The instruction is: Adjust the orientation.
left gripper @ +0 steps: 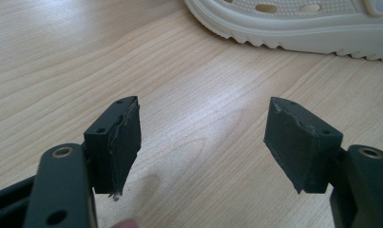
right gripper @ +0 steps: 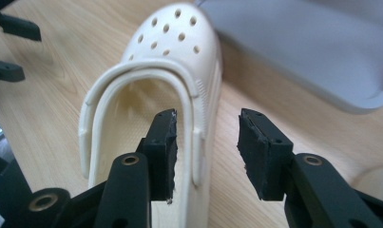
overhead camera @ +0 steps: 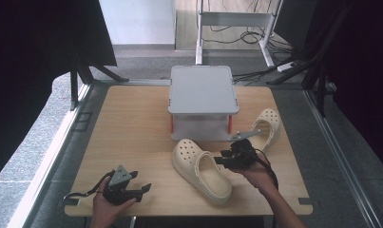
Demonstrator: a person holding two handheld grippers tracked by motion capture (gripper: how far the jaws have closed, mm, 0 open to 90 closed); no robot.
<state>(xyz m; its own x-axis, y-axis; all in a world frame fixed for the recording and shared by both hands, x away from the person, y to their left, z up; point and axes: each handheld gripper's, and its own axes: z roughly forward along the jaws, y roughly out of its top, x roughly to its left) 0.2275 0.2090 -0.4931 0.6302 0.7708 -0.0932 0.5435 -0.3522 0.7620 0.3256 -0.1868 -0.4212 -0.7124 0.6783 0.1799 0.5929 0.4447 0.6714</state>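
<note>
Clog grasp about to begin, by look of it. Right gripper (right gripper: 205, 152) at near cream clog (overhead camera: 200, 169), mid desk toward front edge; jaws part open, straddling clog's side wall and strap, 1 jaw inside opening, not yet closed. Next move likely: close on wall, lift. Left gripper (overhead camera: 140, 189) idle near front-left corner, jaws wide, holding nothing. 2nd clog (overhead camera: 266, 127) near right edge, beside grey 2-tier shelf (overhead camera: 203, 90) at back. Open desk (overhead camera: 127, 128) left of shelf.

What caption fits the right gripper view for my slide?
Right gripper, fingers open, straddling the side wall of a cream clog beside the grey stand.
</note>
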